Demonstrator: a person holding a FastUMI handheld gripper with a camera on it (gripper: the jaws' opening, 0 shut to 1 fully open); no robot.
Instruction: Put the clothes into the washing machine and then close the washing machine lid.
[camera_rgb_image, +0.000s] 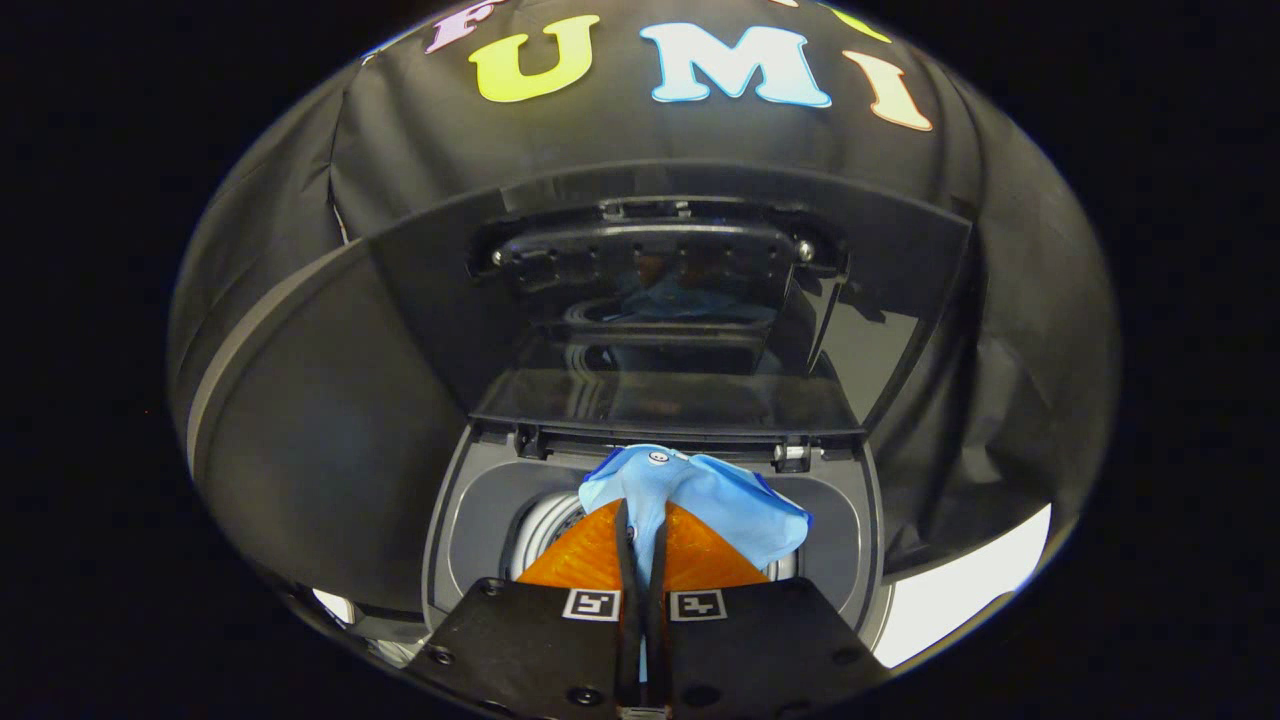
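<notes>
Both fingers of the hand-held gripper (641, 520) pinch blue clothes (700, 495) above the washing machine (470, 500) (lid (660, 300) raised).

cloth (700, 500): light blue, darker blue at its edges, held pinched between the fingers of the gripper (641, 530)
washer (470, 500): grey around the opening
drum (545, 525): silvery, ribbed
lid (420, 290): glossy black, mirrors the blue cloth
markers (645, 604): black-and-white square patterns
</notes>
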